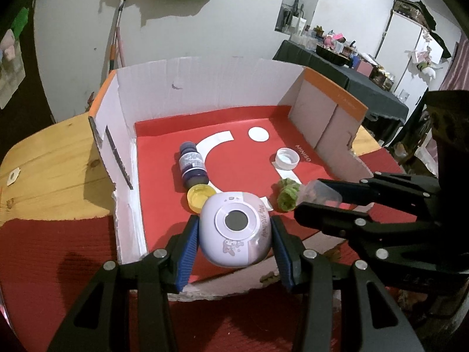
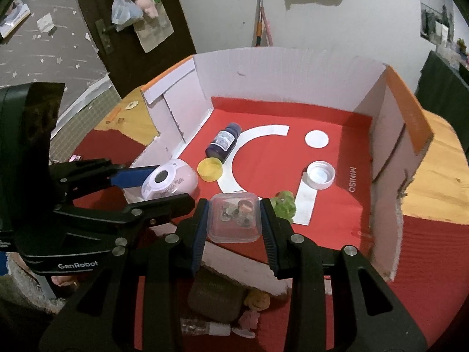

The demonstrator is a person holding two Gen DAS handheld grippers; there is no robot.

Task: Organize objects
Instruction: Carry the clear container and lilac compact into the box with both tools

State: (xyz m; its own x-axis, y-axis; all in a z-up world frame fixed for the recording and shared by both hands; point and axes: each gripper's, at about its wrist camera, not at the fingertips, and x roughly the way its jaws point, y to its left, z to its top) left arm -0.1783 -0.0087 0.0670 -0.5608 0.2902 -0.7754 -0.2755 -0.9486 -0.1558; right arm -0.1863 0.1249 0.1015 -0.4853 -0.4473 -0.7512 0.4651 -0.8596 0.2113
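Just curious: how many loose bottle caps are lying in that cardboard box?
2. A yellow cap lies beside the dark purple bottle; a white cap lies toward the right wall by the MINISO lettering. Others could be hidden behind the held items.

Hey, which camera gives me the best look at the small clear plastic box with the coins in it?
The right wrist view: the clear plastic box sits centred between the right gripper's jaws, facing the lens, round pieces visible inside. The left wrist view shows the box only side-on at the right, mostly hidden by that gripper's jaws.
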